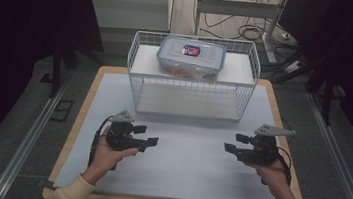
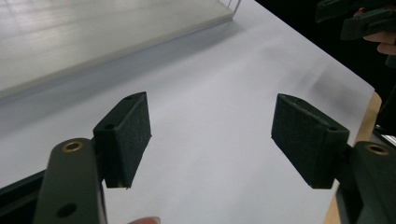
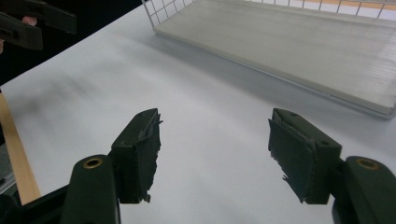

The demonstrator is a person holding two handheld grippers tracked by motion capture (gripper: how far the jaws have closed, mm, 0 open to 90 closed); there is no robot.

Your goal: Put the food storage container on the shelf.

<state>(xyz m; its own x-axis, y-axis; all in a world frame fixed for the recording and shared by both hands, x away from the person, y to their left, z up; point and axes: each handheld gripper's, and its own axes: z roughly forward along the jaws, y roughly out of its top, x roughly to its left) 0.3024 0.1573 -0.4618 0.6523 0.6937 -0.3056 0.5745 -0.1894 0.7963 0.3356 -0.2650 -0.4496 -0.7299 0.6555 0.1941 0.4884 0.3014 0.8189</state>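
The lidded box [image 1: 191, 57] sits on the upper shelf of the wire rack [image 1: 136, 82] at the worktop's [image 1: 183, 173] far edge, well apart from the left claw [image 1: 146, 137] and right claw [image 1: 232, 142], both wide open and empty, so any handling looks finished or unstarted.

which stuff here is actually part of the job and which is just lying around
Part of the job:
- left gripper, open, holding nothing
- right gripper, open, holding nothing
- lidded plastic box, likely, sitting in the wire basket
- wire basket

Just lying about:
- cables on the floor behind the table
- white mat covering the table
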